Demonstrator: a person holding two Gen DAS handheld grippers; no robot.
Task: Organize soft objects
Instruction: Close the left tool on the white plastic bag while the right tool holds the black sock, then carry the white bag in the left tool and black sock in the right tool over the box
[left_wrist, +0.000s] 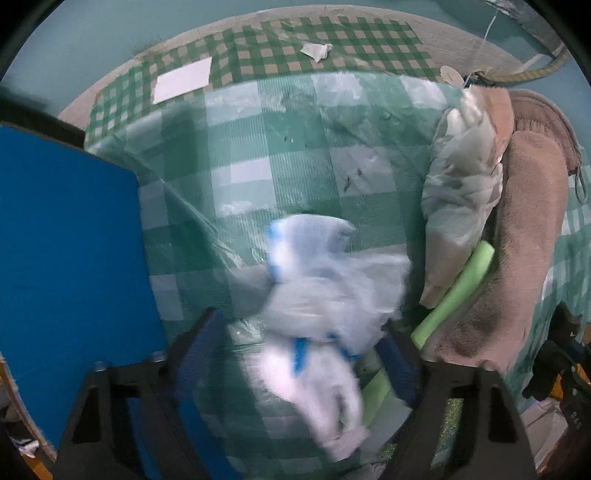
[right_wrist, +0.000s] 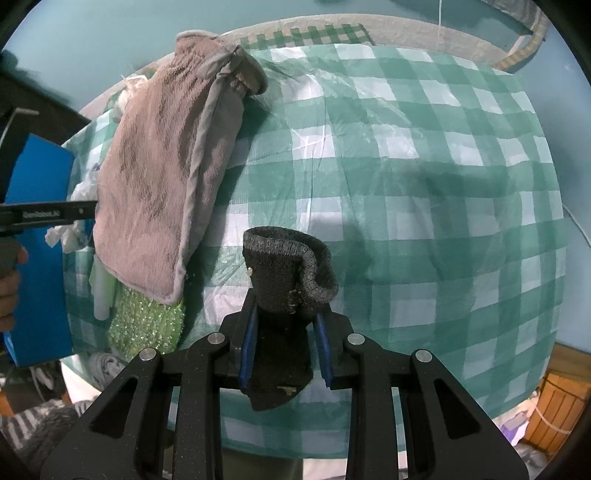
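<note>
The right claw is closed on a dark sock, held above the checked table; the left claw stands wide open around a blurred white bag with blue trim, and I cannot tell if it touches it. The pile, a brown towel over a green foam tube, lies at the table edge; I would bring the sock just beside the towel and release it low, so it does not roll.

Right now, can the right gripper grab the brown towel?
Probably not yet. The right gripper already has its jaws shut on a dark sock, so it's full, though the brown towel lies uncovered to its left.
</note>
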